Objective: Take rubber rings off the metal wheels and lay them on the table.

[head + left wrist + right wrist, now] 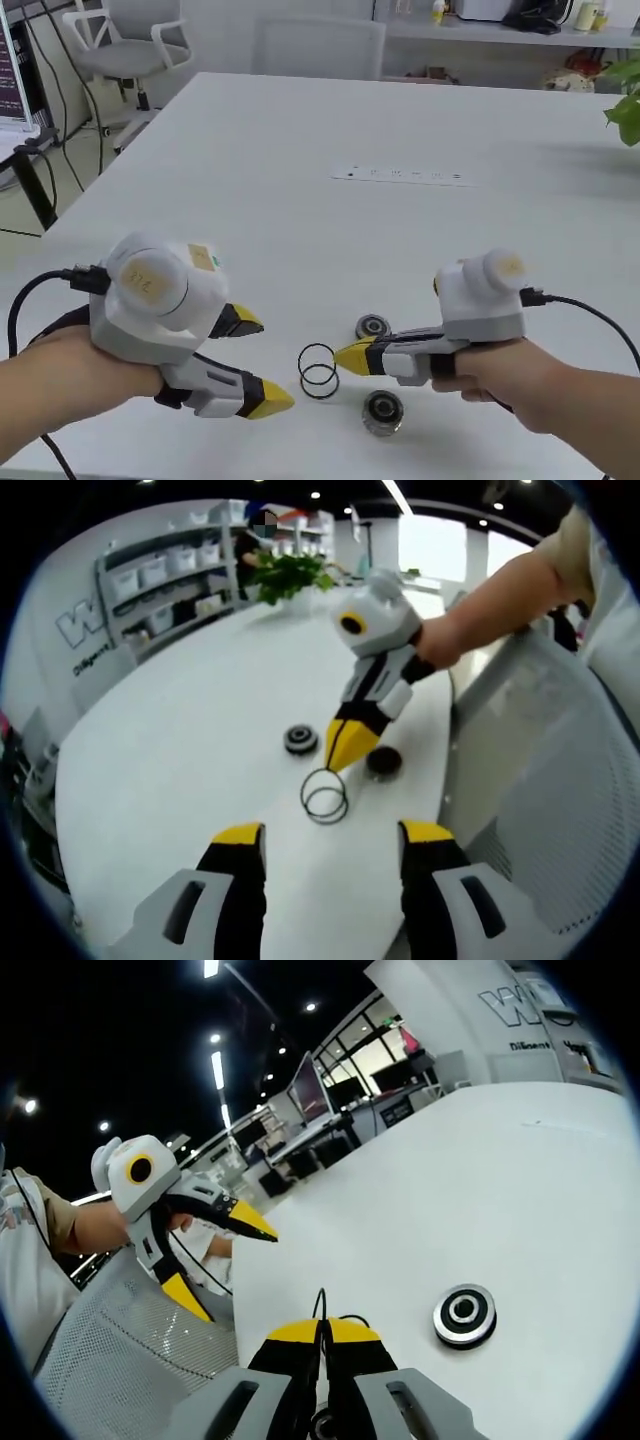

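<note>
**A:** Head view puts your two thin black rubber rings (318,370) flat on the white table (300,200), overlapping, between your two grippers.

**B:** Your right gripper (345,358) has its yellow-tipped jaws pressed together on the edge of the upper ring. In your right gripper view a thin black line rises from between them.

**A:** Your left gripper (262,362) is spread wide and holds nothing, just beside the rings.

**B:** One small round metal wheel (372,327) lies just beyond your right jaws. The other wheel (383,411) sits nearer you.

**A:** As for writing, your left gripper view shows a big white "W" (78,625) on the wall. The smaller line under it is too blurred to read, as are the marks on your left gripper's pale sticker (203,257).
</note>
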The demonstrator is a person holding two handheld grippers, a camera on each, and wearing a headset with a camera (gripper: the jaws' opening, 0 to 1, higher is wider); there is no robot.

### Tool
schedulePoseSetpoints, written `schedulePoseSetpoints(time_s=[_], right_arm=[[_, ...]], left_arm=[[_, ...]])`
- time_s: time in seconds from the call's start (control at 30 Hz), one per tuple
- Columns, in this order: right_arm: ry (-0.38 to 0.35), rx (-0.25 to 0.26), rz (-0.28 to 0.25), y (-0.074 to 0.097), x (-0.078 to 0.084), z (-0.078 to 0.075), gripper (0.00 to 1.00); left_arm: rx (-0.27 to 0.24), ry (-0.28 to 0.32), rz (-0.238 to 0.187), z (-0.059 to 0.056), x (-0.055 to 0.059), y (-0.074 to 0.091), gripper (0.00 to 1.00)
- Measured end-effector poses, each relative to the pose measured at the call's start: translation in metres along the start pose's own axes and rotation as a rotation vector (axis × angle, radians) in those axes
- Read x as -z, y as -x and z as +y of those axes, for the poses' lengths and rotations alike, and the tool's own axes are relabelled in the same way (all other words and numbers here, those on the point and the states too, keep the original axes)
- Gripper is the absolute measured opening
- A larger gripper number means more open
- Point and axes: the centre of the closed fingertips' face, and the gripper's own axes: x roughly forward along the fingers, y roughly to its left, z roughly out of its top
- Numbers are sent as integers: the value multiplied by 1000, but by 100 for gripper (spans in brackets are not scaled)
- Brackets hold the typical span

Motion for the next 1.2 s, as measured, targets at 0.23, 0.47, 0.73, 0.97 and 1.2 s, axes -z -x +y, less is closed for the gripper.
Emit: schedulePoseSetpoints(time_s=[0.23, 0.47, 0.73, 0.97, 1.2], right_arm=[[-36, 5, 7, -2, 4, -4, 0], [-68, 8, 19, -4, 10, -8, 0], [-68, 33, 37, -6, 15, -12, 0], [-72, 44, 46, -7, 17, -15, 0], [-60, 62, 72, -7, 23, -17, 0]], left_arm=[[-6, 9, -4, 1, 1, 1, 55], [-3, 12, -8, 0, 1, 1, 56], [0, 12, 0, -1, 4, 0, 57], [0, 14, 3, -1, 5, 0, 57], [7, 16, 10, -3, 7, -2, 56]])
